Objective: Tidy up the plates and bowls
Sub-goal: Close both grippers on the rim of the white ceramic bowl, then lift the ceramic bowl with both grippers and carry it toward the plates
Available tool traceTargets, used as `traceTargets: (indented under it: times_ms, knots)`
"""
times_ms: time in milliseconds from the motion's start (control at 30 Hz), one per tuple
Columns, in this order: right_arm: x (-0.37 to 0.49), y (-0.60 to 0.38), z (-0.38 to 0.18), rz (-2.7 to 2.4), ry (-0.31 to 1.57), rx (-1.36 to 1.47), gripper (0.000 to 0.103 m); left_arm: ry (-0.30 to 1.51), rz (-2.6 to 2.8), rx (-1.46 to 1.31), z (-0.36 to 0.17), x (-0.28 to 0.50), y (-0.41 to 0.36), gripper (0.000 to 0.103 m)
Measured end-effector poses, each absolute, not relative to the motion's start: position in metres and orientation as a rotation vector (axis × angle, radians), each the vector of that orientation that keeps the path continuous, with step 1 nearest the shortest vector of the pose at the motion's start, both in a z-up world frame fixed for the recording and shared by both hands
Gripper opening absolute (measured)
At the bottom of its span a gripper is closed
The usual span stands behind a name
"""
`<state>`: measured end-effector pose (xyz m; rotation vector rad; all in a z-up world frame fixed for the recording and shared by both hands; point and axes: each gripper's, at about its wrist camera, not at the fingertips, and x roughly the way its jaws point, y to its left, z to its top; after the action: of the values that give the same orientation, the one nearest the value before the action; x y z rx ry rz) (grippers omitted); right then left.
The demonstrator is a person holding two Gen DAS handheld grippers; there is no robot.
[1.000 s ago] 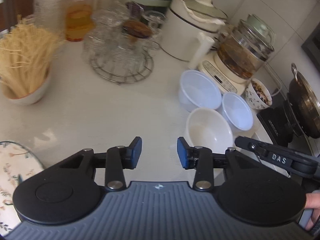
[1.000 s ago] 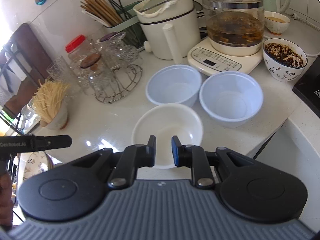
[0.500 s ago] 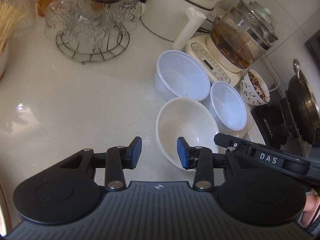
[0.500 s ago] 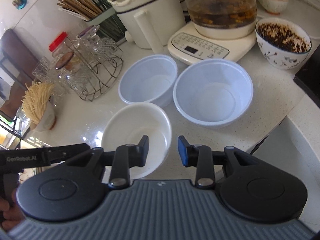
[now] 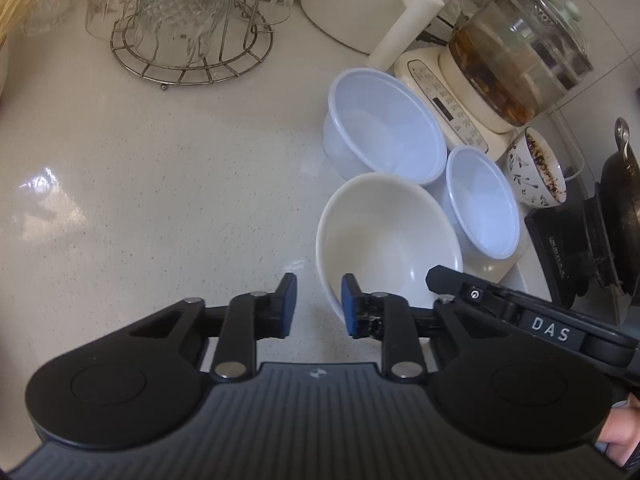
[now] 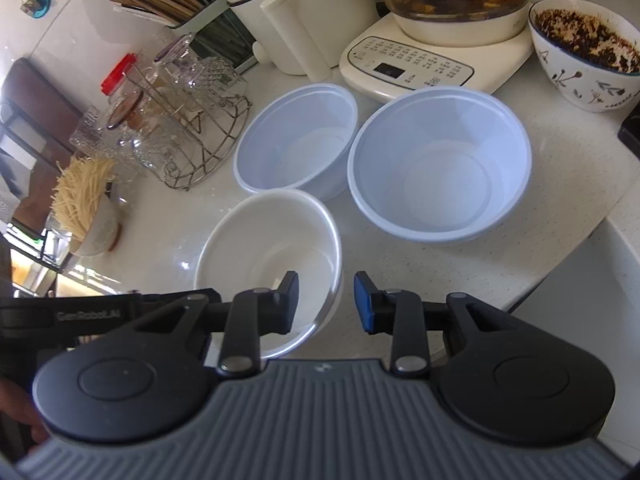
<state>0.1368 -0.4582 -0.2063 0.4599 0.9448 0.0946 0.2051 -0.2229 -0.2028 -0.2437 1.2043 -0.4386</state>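
Note:
A white ceramic bowl (image 5: 384,232) (image 6: 272,248) stands on the counter near its front edge. Two pale blue plastic bowls stand behind it: the left one (image 5: 384,132) (image 6: 296,140) and the right one (image 5: 482,200) (image 6: 440,164). My left gripper (image 5: 316,304) is open and straddles the white bowl's near left rim, right finger inside, left finger outside. My right gripper (image 6: 326,300) is open and straddles the bowl's near right rim, left finger inside. Neither pad clearly touches the rim.
A wire rack of glasses (image 5: 188,36) (image 6: 180,120) stands at the back left. A white pot (image 6: 300,12), a glass kettle on its base (image 5: 516,52) (image 6: 440,44) and a patterned bowl of food (image 6: 588,56) stand behind. A black stove with a pan (image 5: 600,220) is on the right. The counter edge drops off at the right (image 6: 580,256).
Both grippers have moved forward and closed in on the white bowl, one on each side of its rim. The right gripper has opened wider. The bowls have not moved.

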Motion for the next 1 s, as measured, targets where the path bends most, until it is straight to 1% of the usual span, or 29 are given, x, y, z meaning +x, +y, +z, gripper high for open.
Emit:
traceTargets:
  times_ms: [33,67,167,333,433,700,1000]
  knots:
    - [0.137,-0.459,-0.207,0.097,0.946,0.464,0.027,1.206,-0.438,-0.246,-0.203,0.205,-0.223,0.015]
    - [0.137,-0.459,-0.207,0.097,0.945,0.465,0.026,1.205,-0.437,-0.239,-0.203,0.205,-0.223,0.011]
    - [0.136,-0.458,-0.206,0.086,0.939,0.458,0.021,1.195,-0.451,-0.215,-0.2,0.202,-0.227,0.01]
    - [0.135,-0.455,-0.206,0.083,0.946,0.434,0.021,1.194,-0.456,-0.205,-0.199,0.199,-0.229,0.01]
    - [0.133,-0.455,-0.205,0.084,0.941,0.434,0.019,1.187,-0.459,-0.206,-0.195,0.197,-0.225,0.01]
    - [0.132,-0.447,-0.191,0.114,0.921,0.44,0.019,1.153,-0.453,-0.237,-0.176,0.189,-0.204,0.01]
    - [0.138,-0.415,-0.162,0.203,0.857,0.409,0.019,1.084,-0.404,-0.269,-0.145,0.181,-0.161,0.01]
